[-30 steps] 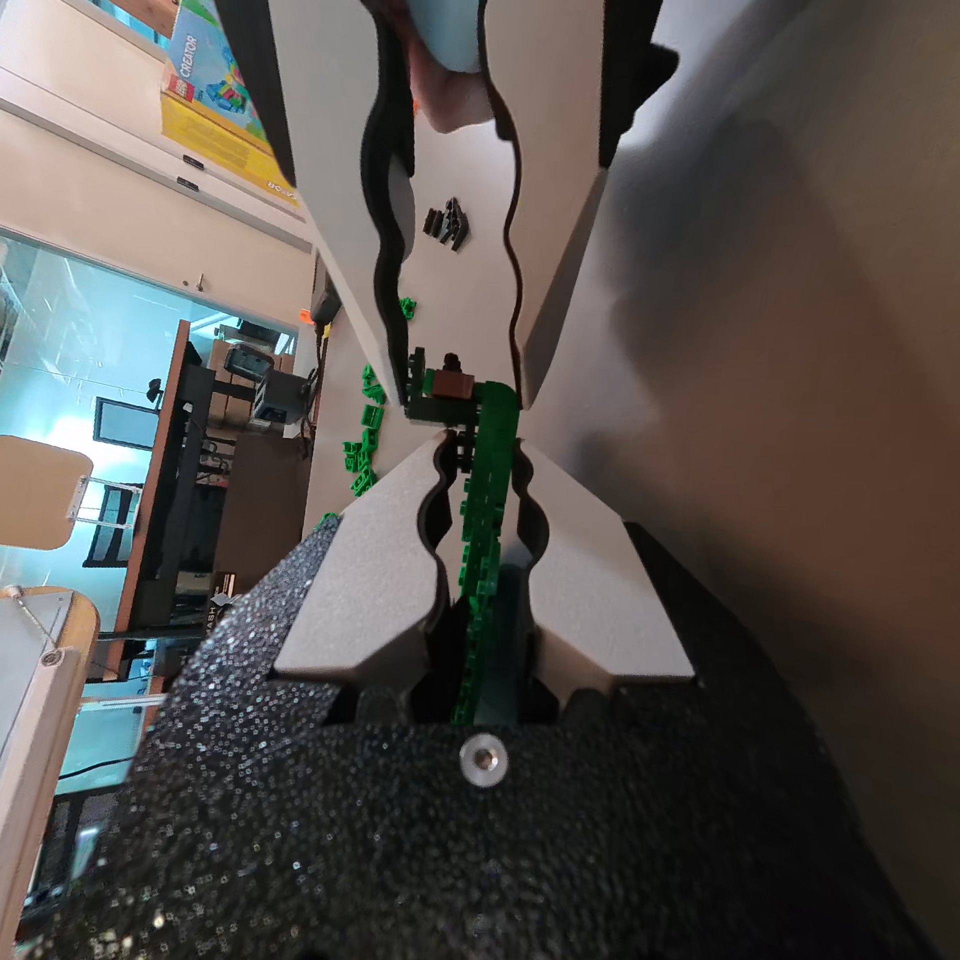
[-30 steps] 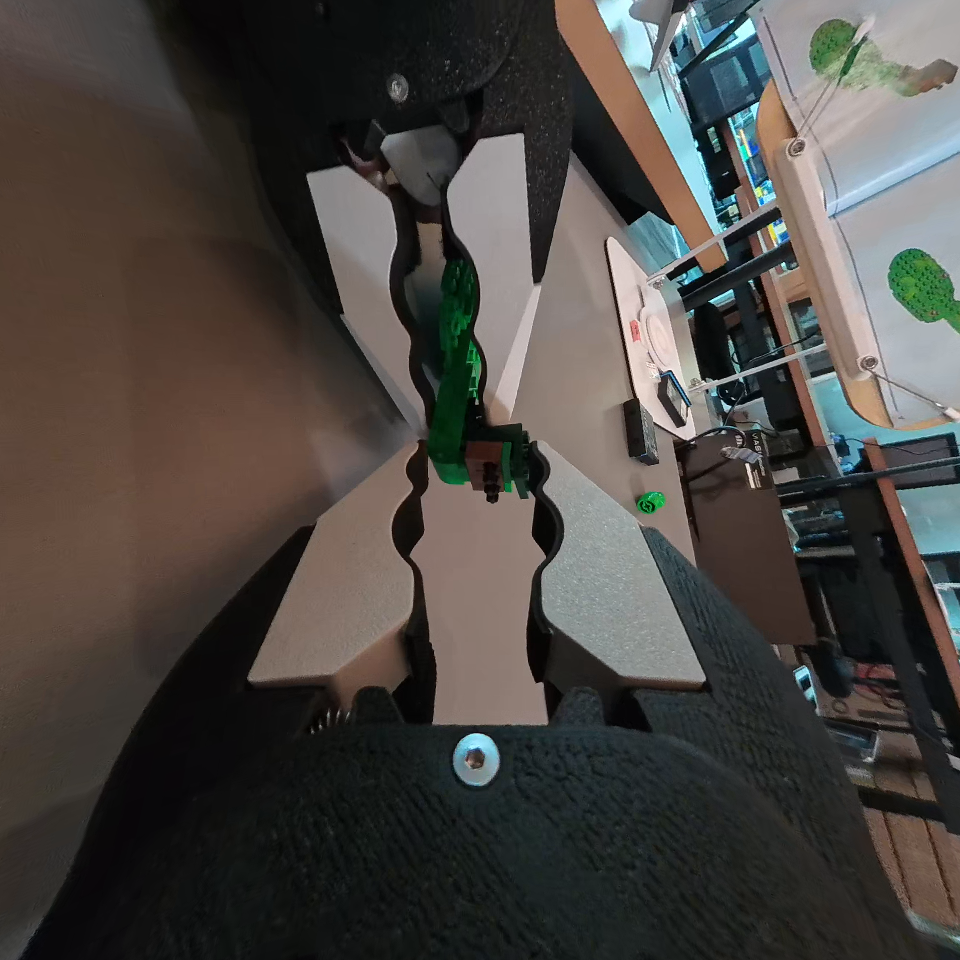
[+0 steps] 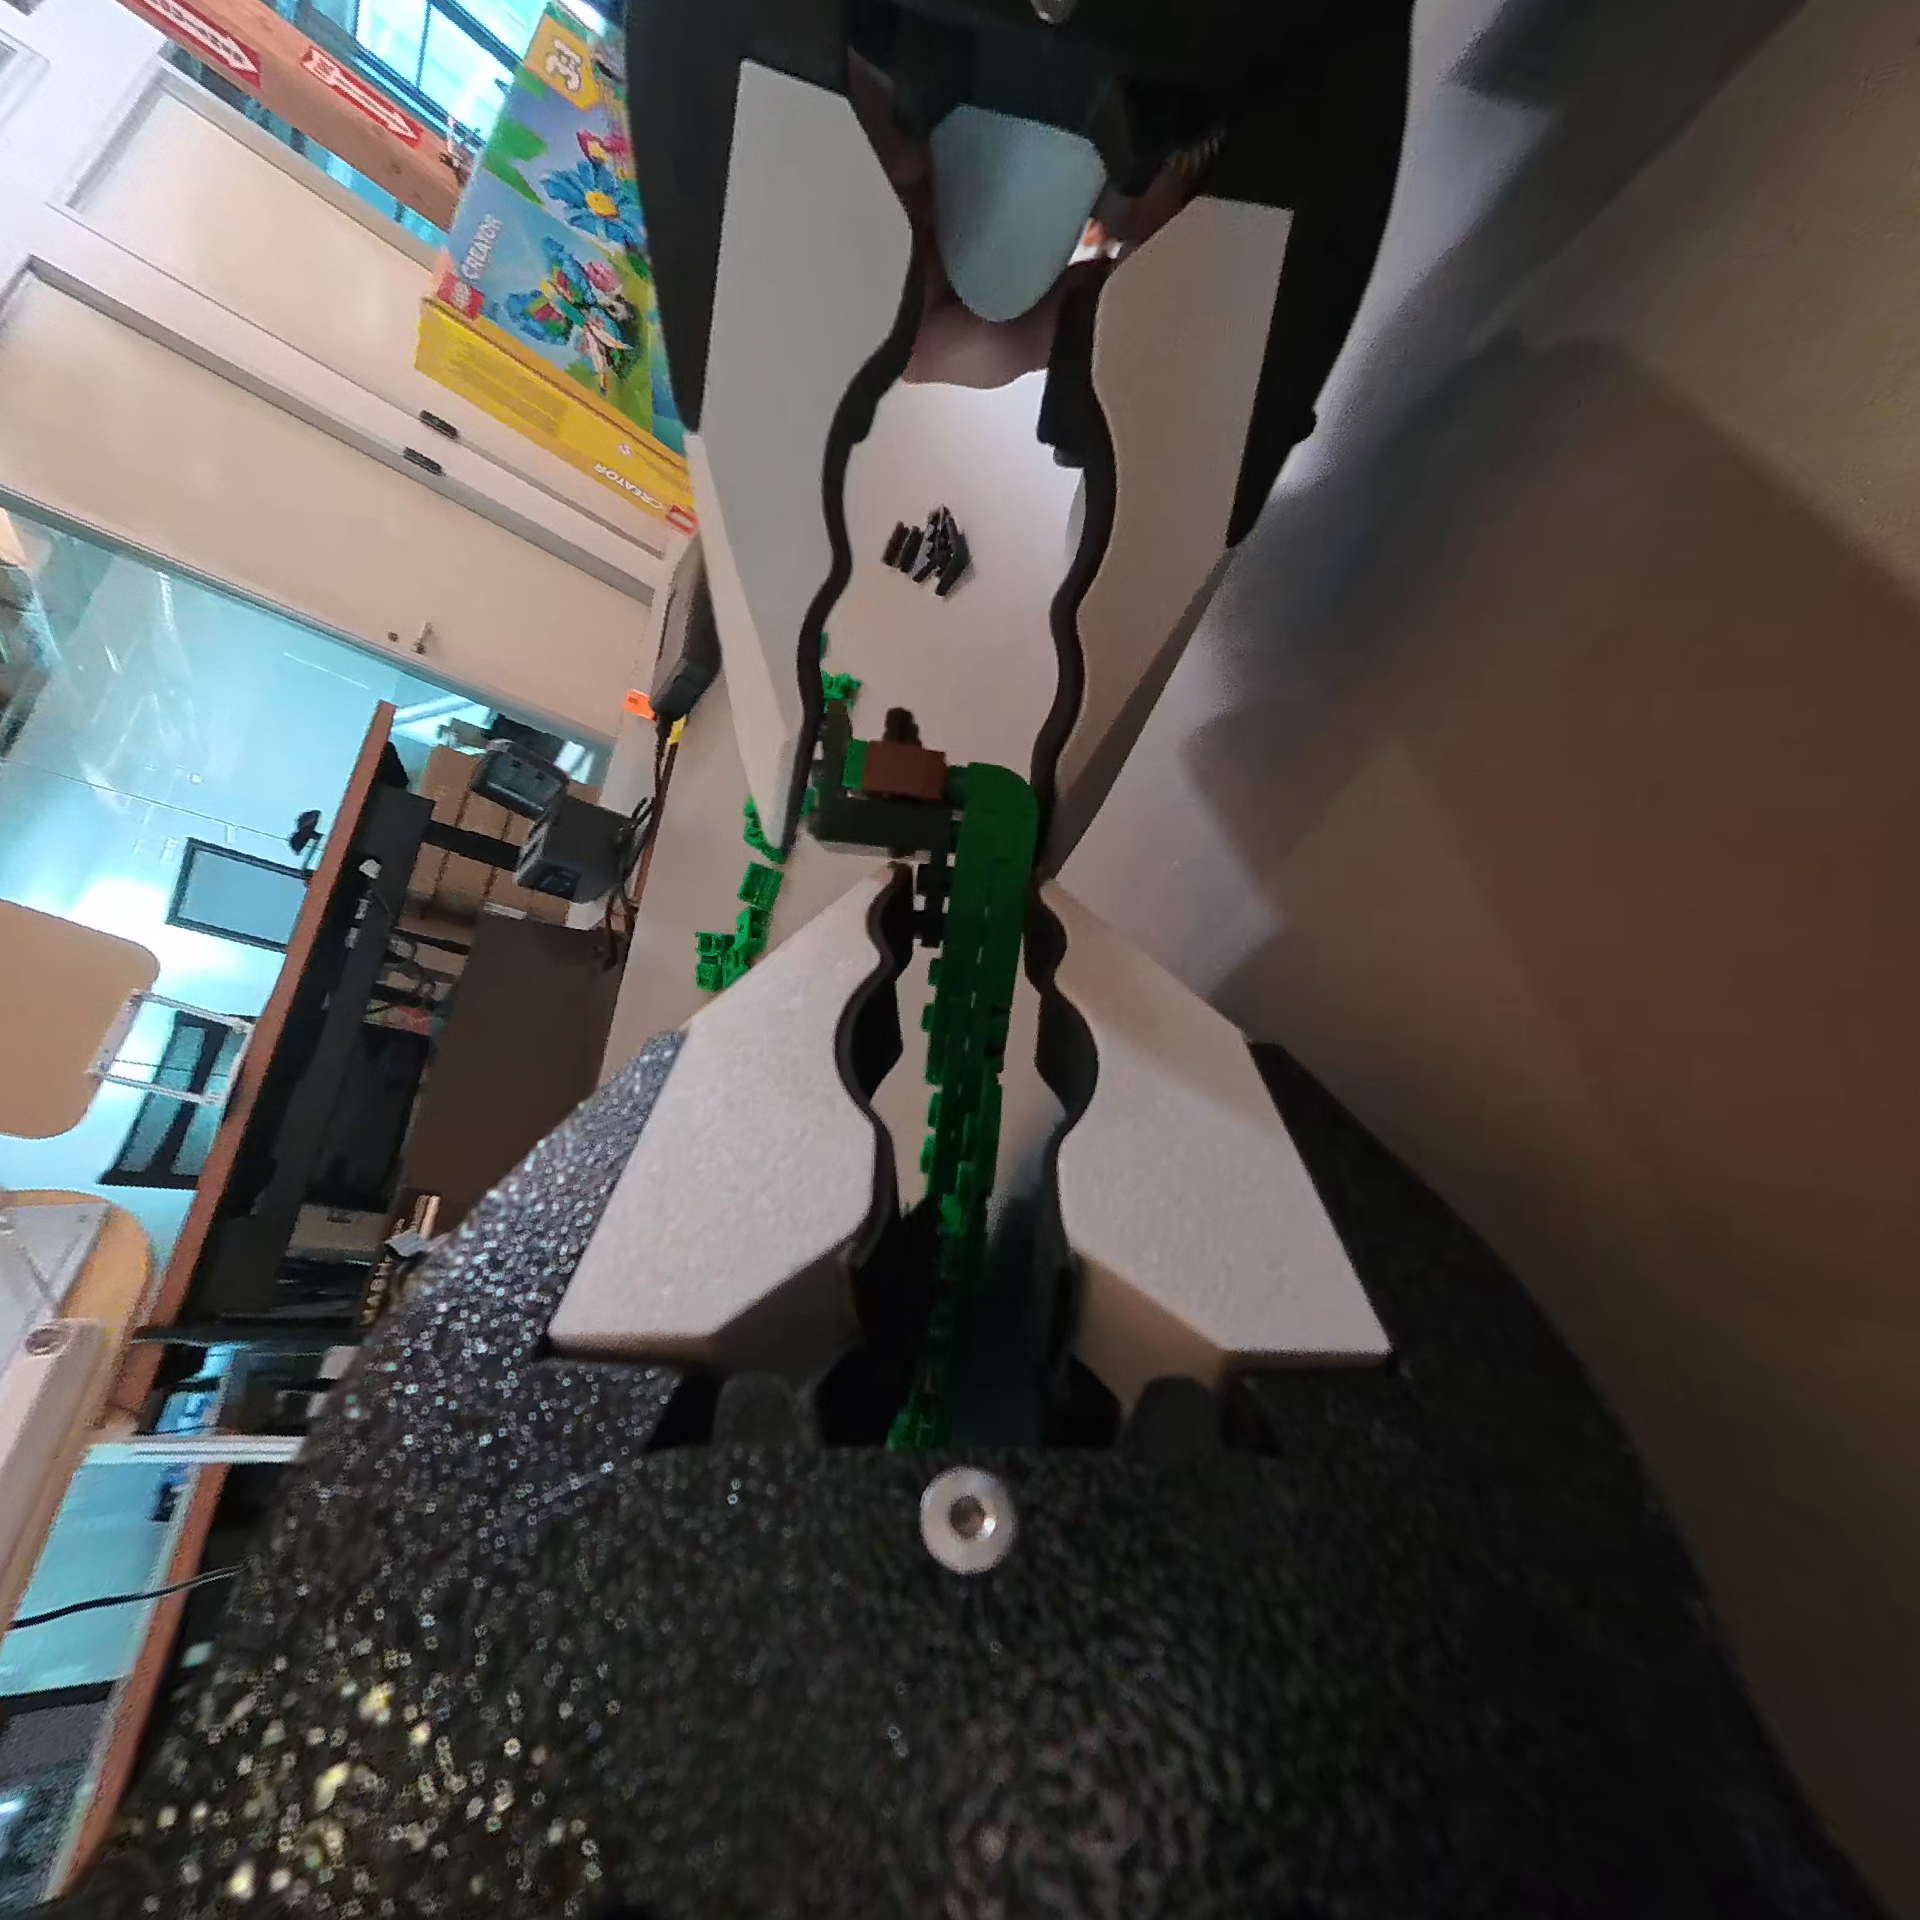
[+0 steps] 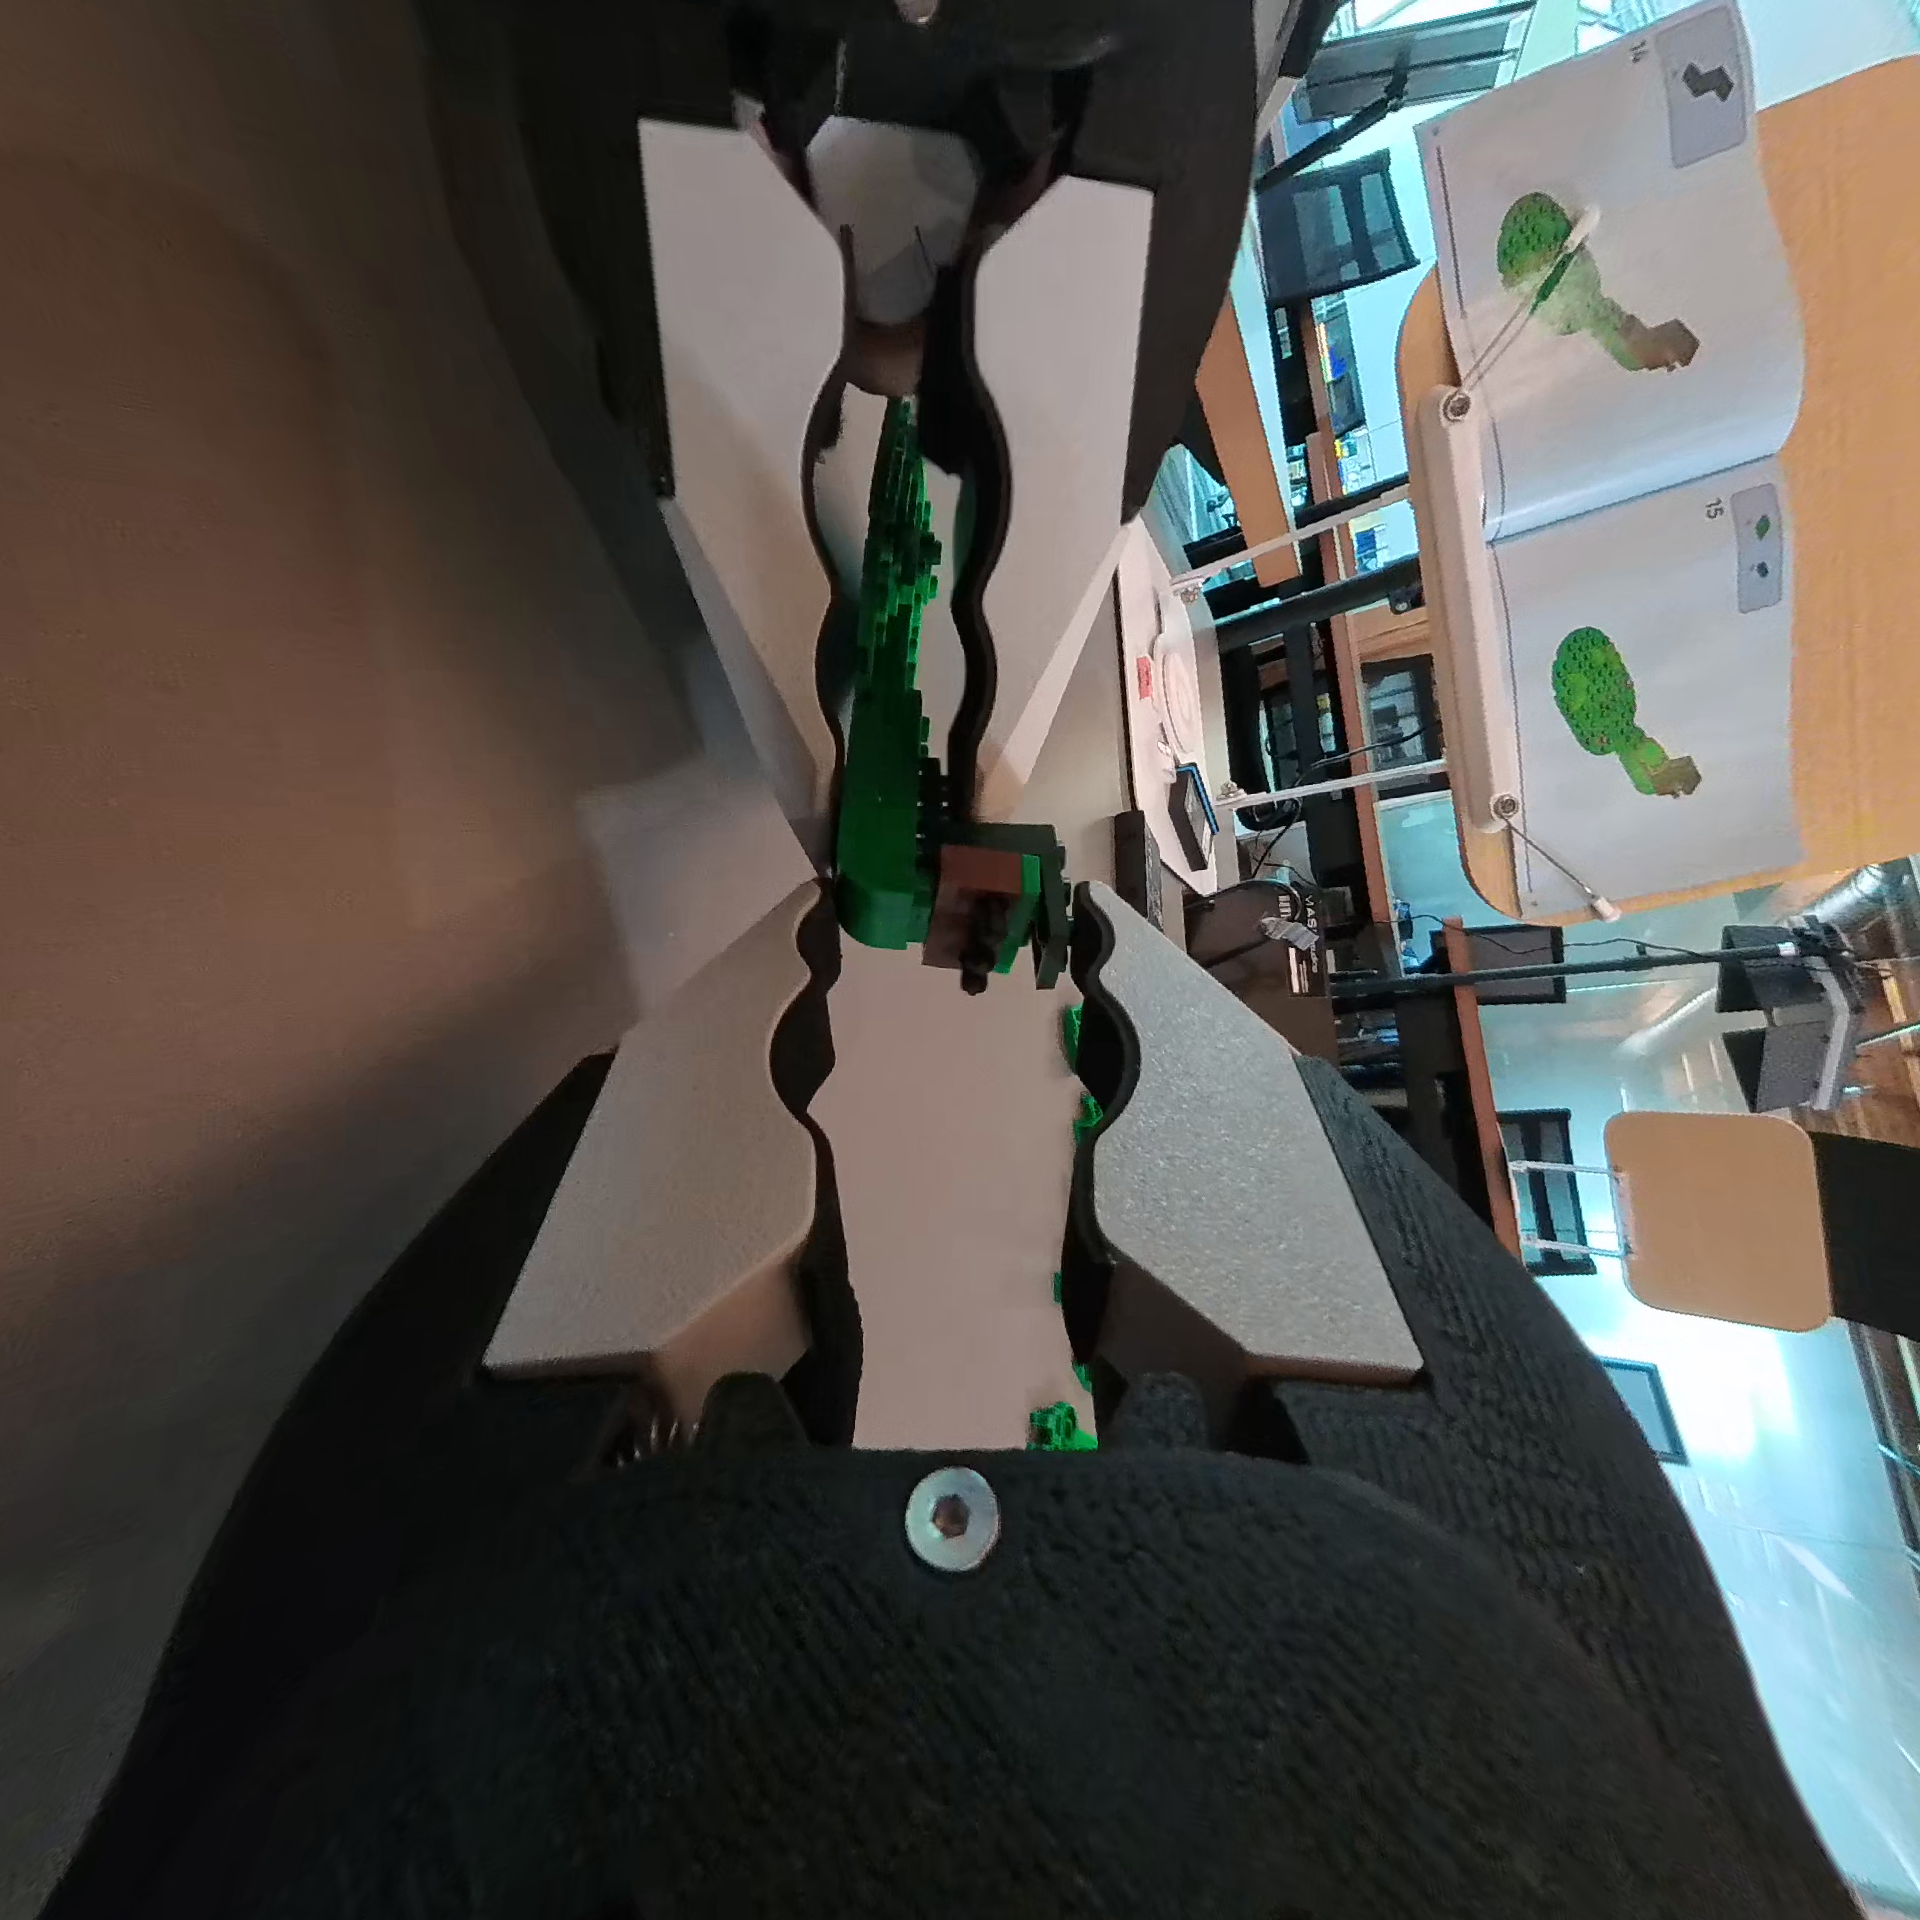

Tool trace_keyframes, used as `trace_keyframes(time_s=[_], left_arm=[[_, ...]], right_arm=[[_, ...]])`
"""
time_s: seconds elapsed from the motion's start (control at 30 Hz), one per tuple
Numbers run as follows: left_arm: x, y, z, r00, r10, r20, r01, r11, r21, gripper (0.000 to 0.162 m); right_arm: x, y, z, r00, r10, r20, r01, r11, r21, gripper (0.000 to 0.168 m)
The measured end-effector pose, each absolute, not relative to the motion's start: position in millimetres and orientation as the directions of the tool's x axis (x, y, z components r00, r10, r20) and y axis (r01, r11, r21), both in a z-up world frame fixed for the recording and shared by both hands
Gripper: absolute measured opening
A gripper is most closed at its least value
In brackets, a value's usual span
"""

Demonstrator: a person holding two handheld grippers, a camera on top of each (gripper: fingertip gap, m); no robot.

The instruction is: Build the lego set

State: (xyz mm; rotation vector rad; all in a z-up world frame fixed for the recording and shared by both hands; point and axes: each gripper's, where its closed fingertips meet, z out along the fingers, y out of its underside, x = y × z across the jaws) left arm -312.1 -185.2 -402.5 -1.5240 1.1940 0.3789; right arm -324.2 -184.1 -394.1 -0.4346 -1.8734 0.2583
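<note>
My left claw [image 3: 961, 883] is clamped narrow on the green lego build [image 3: 971, 997], whose studded plate stands edge-on between my fingers and runs back toward the camera. At the far end of the build sits a dark green block with a brown brick [image 3: 902, 769] and a small black piece on top of it.

My right claw [image 4: 951, 904] meets the same green lego build [image 4: 883, 717] head-on from the other side. Its fingers stand fairly wide, spanning the brown-and-dark-green end, with one tip against the plate's rounded corner and the other just beside the dark green block; I cannot tell whether it truly grips.

Beyond the build, on the white desk [image 3: 997, 644], lies a small heap of black pieces [image 3: 930, 545]. Loose green bricks [image 3: 743, 925] lie scattered to the left of the build, partly hidden by my fingers. Far behind the build, a colourful set box [image 3: 551, 281] leans at the wall. In the right wrist view, to the right of the build, an open instruction booklet [image 4: 1621, 468] hangs on a wooden stand.
</note>
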Motion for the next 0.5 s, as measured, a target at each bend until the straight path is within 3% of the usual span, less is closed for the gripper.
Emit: trace_keyframes(time_s=[0.5], left_arm=[[-317.3, -180.6, -398.5, 0.395, -0.381, -0.836, -0.877, 0.115, -0.467, 0.023]], right_arm=[[-324.8, -181.4, -392.1, -0.286, 0.402, 0.87, 0.186, 0.914, -0.361, 0.041]])
